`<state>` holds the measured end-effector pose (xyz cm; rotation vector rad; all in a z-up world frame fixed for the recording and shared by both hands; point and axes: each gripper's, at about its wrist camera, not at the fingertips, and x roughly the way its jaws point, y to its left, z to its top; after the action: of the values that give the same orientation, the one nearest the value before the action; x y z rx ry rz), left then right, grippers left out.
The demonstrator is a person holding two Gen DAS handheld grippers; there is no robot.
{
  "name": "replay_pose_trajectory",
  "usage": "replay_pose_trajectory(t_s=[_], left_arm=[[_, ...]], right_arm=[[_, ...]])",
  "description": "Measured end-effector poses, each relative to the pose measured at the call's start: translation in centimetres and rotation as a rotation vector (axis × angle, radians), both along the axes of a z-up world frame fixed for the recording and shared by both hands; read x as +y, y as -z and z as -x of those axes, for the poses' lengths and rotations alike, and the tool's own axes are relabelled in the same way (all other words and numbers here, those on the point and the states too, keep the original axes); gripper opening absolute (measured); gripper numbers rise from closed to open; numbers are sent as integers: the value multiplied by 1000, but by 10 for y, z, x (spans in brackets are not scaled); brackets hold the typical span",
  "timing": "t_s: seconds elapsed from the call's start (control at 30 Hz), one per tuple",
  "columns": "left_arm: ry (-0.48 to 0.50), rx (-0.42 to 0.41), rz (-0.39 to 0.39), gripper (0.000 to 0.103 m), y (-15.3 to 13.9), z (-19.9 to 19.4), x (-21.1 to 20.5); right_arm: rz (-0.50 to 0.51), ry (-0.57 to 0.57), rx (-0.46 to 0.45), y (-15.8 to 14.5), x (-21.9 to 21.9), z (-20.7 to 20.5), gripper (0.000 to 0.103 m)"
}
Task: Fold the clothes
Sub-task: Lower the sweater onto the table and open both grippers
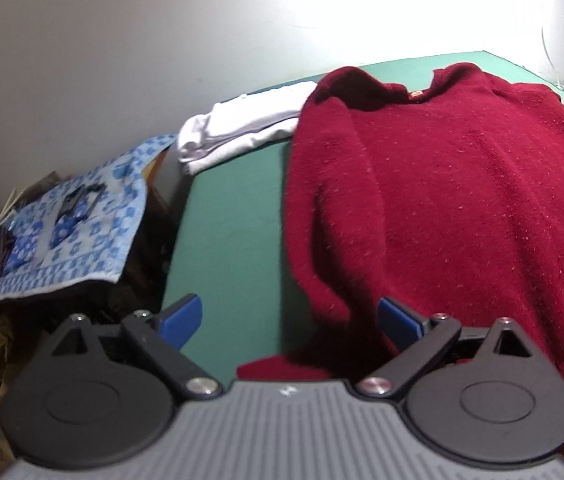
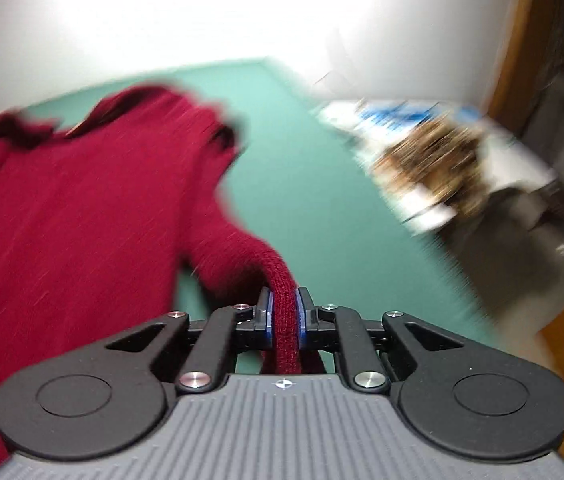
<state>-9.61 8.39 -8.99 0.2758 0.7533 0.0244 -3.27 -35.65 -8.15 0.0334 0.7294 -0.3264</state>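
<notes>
The dark red knitted sweater [image 1: 441,184] lies spread on the green table surface [image 1: 234,216], collar at the far end, directly ahead of the left gripper [image 1: 289,316]. The left gripper's blue-padded jaws stand wide apart; the sweater's near left edge hangs in folds between them, with neither pad pressing on it. Ahead and to the left of this gripper, a folded white garment [image 1: 238,128] rests at the table's far corner. Further left, off the table, lies a blue-and-white patterned cloth [image 1: 82,216].

The right gripper [image 2: 285,312] is clamped on a ribbed cuff of the sweater [image 2: 62,240], which extends ahead and to the left. This view is motion-blurred; objects at right cannot be identified.
</notes>
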Motion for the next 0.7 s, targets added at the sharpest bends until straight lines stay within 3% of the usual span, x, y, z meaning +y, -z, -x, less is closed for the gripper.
replay_pose_trajectory(t_s=[0.13, 0.2, 0.23, 0.27, 0.3, 0.4, 0.5, 0.6, 0.7], left_arm=[[-4, 24, 47, 97, -5, 12, -5], [13, 45, 90, 97, -5, 15, -12], [13, 57, 104, 98, -4, 16, -17], [14, 69, 119, 98, -2, 16, -23], [13, 82, 134, 98, 0, 17, -28], [-27, 130, 169, 97, 7, 20, -38], [-65, 167, 192, 97, 11, 29, -44], [-87, 205, 230, 95, 15, 40, -48], [-85, 216, 234, 94, 20, 45, -58]], right_arm=[[5, 167, -61, -26, -56, -16, 13], [-45, 181, -45, -26, -75, -23, 22], [-90, 143, -16, -20, -77, -27, 28], [-135, 105, 12, -14, -80, -30, 46], [-166, 57, 52, -6, -77, -32, 57], [-107, -58, 131, 9, -51, -23, 55], [-131, -362, 155, 5, -23, 10, 53], [-305, -605, 226, 6, -10, 38, 54], [-433, -721, 296, 17, 0, 53, 56]])
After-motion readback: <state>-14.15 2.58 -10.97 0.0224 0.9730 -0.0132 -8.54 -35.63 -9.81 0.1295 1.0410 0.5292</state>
